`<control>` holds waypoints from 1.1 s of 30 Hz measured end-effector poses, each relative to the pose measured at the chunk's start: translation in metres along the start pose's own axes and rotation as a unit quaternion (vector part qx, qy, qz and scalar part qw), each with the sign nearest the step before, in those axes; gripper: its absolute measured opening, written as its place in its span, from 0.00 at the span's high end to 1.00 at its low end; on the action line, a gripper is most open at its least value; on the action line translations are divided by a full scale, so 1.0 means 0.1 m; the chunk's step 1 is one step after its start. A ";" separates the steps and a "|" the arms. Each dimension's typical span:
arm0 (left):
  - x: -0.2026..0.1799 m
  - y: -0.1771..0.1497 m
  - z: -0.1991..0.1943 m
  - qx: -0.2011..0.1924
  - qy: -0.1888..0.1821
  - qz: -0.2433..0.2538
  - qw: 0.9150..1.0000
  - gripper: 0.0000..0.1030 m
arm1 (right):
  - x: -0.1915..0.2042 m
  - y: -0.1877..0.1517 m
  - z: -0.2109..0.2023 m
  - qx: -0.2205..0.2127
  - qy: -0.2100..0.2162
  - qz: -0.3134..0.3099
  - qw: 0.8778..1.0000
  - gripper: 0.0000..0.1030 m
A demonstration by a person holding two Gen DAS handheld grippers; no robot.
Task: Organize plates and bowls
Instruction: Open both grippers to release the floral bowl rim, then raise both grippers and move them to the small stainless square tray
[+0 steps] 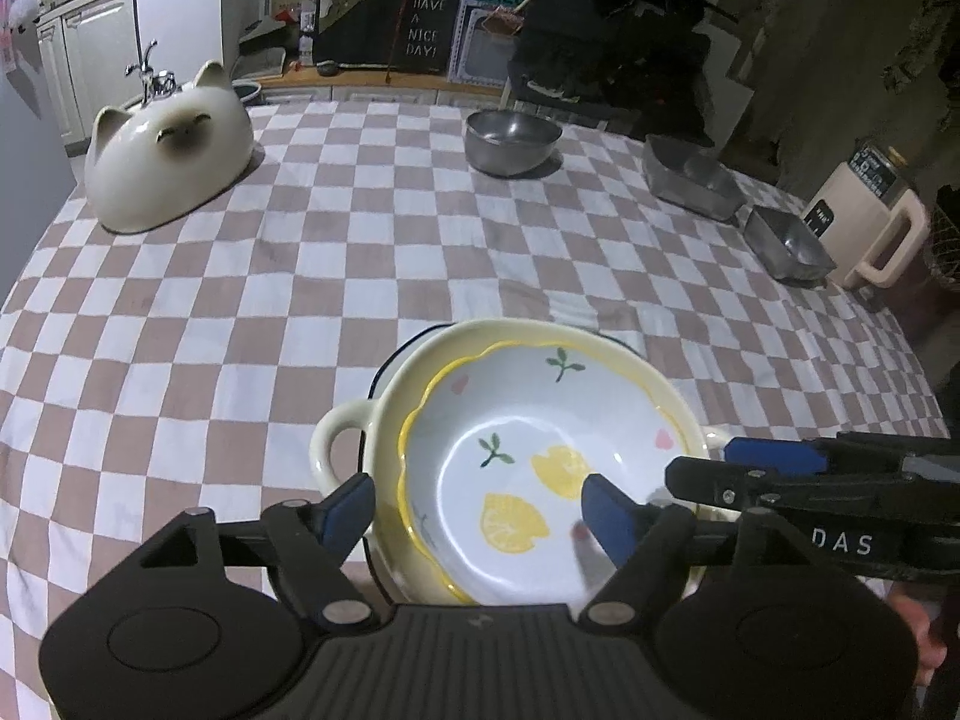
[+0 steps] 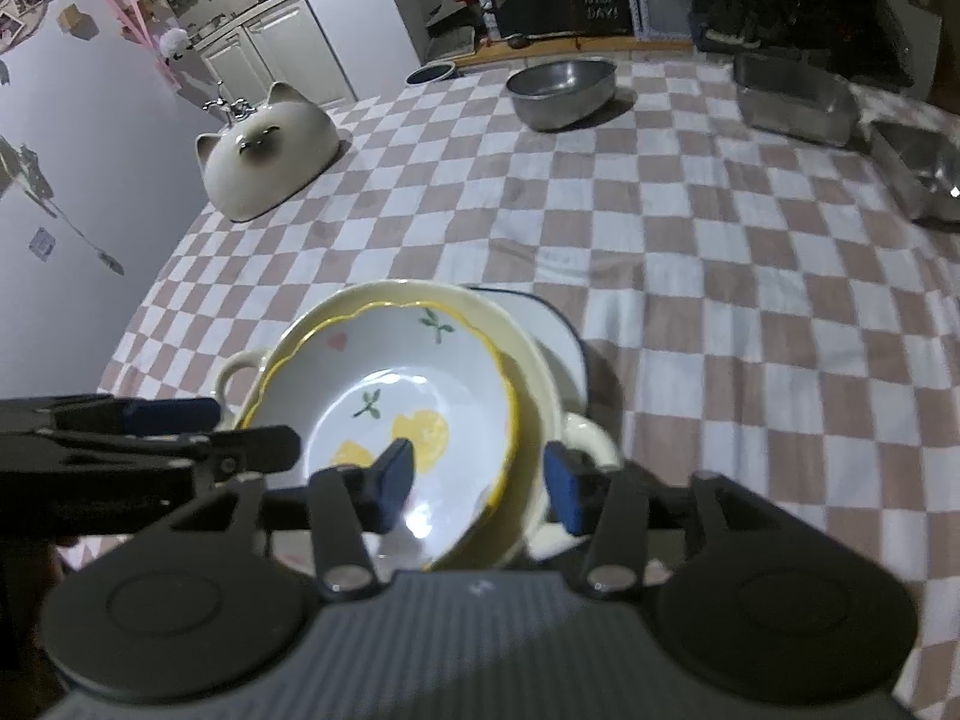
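Observation:
A white bowl with lemon prints and a wavy yellow rim (image 1: 510,456) (image 2: 408,372) sits nested in a cream bowl with two loop handles (image 1: 396,414) (image 2: 531,372). Both rest on a white plate with a dark blue rim (image 1: 384,369) (image 2: 564,336). My left gripper (image 1: 477,513) is open and straddles the near-left rims, one blue pad outside the cream bowl and one inside the lemon bowl. My right gripper (image 2: 477,486) is open too. It straddles the right rims by the cream handle and also shows in the left wrist view (image 1: 750,468). Neither gripper's pads press on the rims.
A checkered cloth (image 1: 300,276) covers the table. A cat-shaped ceramic dish (image 1: 168,162) lies upside down at the far left. A round steel bowl (image 1: 510,141) stands at the back, two steel rectangular trays (image 1: 690,177) (image 1: 786,243) and a beige jug (image 1: 864,228) at the right edge.

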State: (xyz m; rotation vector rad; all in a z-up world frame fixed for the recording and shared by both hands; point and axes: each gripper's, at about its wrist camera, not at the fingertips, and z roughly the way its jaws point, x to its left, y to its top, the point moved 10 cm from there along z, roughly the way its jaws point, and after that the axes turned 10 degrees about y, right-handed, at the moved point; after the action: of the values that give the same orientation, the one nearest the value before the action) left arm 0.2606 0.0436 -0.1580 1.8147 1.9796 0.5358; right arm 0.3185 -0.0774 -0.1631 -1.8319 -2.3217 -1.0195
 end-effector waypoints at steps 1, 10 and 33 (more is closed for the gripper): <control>0.00 0.01 -0.02 -0.004 0.001 -0.002 1.000 0.22 | -0.02 0.00 -0.03 -0.004 -0.003 -0.003 1.000 0.43; -0.05 0.22 -0.18 -0.057 0.009 -0.032 0.998 0.02 | -0.26 0.11 -0.39 -0.063 -0.032 -0.008 0.997 0.06; -2.22 1.18 0.15 -0.175 -0.092 -0.034 0.980 0.00 | -2.66 0.78 -1.72 -0.274 -0.208 0.054 0.937 0.00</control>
State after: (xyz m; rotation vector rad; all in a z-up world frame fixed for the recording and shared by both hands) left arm 0.3845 -0.1673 -0.1001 1.5173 1.6936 0.6254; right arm 0.4062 -0.3840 -0.0952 -2.5692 -2.2493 -1.5082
